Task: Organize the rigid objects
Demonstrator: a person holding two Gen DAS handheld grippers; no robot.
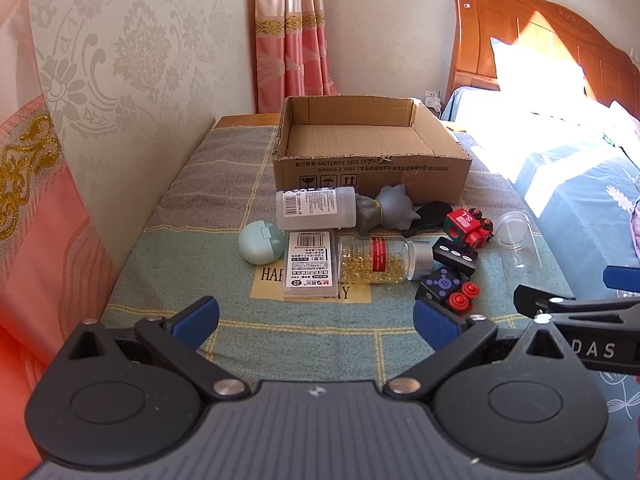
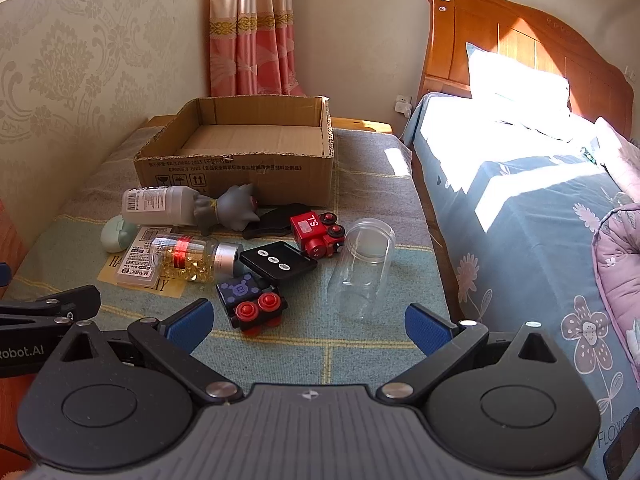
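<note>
Cardboard box (image 1: pixel 372 168) behind cluttered toys, bottles.

The things lie on a low bench covered with a checked cloth (image 2: pixel 360 344) of grey, green and yellow lines; a yellow patch with letters is under some of them. At the far end stands an open cardboard box (image 2: pixel 236 178); just in front of it lie a white bottle (image 2: pixel 160 204) on its side and a grey figure toy (image 2: pixel 232 210), touching each other. Nearer are a pale green round case (image 2: pixel 116 234), a flat clear packet with a barcode label (image 2: pixel 138 262), a bottle of yellow capsules (image 2: pixel 192 260), a black remote (image 2: pixel 278 264), a red toy train (image 2: pixel 318 234), a dark toy block with red wheels (image 2: pixel 252 304) and a clear plastic jar (image 2: pixel 362 268) lying apart on the right.
</note>
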